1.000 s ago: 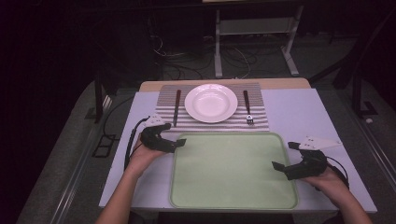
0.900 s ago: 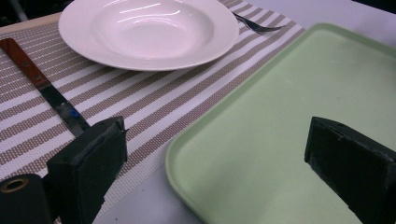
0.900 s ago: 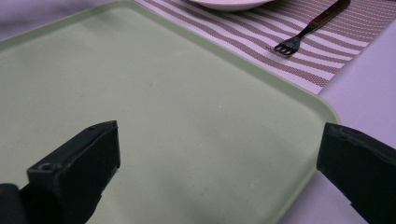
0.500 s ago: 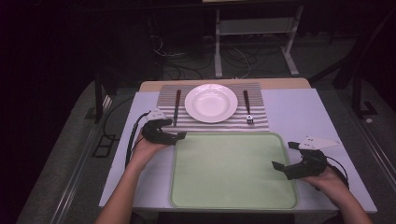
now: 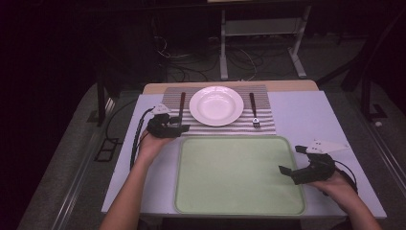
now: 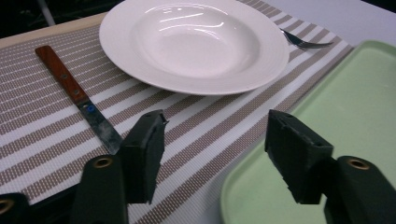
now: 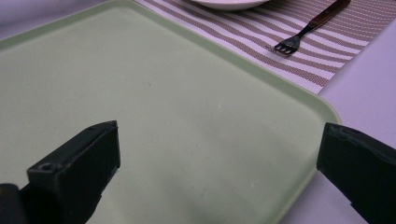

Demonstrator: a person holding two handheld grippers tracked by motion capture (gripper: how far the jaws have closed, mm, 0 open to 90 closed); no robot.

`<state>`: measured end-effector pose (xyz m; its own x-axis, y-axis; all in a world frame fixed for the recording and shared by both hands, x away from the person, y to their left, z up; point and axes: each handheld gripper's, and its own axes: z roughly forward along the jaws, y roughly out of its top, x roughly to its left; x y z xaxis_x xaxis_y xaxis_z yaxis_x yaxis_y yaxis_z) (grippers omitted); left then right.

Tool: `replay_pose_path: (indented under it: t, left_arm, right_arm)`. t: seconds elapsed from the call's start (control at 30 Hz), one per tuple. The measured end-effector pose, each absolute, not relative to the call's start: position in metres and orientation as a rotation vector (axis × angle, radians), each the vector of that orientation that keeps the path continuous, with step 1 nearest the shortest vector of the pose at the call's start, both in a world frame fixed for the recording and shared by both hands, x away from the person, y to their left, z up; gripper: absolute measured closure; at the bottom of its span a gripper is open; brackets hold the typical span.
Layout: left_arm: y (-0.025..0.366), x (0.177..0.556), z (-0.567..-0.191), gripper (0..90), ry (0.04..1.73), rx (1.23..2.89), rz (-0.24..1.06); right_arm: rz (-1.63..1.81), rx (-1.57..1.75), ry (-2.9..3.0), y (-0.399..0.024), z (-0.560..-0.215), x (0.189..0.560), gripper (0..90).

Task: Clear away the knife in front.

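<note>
Your left gripper (image 6: 210,154) has just been closing, jaws half apart and empty; the knife (image 6: 77,95) lies at 11 o'clock of them on the placemat (image 6: 37,135). Your right gripper (image 7: 219,163) hangs wide open over the tray (image 7: 187,116). Risk: 1 jaw nudging the blade tip could skid the knife toward the plate (image 6: 194,44).

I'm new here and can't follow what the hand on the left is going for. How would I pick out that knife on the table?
Find the striped placemat at the table's far edge, with the white plate in its middle. The knife lies on the mat left of the plate, just ahead of the left gripper. Unlike the fork right of the plate, it has a flat dark blade and a riveted reddish wooden handle.
</note>
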<state>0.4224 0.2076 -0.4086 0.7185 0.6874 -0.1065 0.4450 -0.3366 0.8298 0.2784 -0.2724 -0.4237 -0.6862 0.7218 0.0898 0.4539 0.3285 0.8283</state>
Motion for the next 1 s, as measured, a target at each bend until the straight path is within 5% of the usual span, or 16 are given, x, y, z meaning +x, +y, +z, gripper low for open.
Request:
replay_pose_path:
  t: [0.57,1.0]
  left_arm:
    - [0.199,0.460,-0.418,87.5,0.960,2.035,0.396]
    - [0.194,0.482,-0.442,89.2,1.044,2.079,0.404]
  right_arm:
    - [1.283,1.059,2.304,-0.272,-0.425,0.280,0.0]
    - [1.285,1.067,2.303,-0.274,-0.425,0.280,0.0]
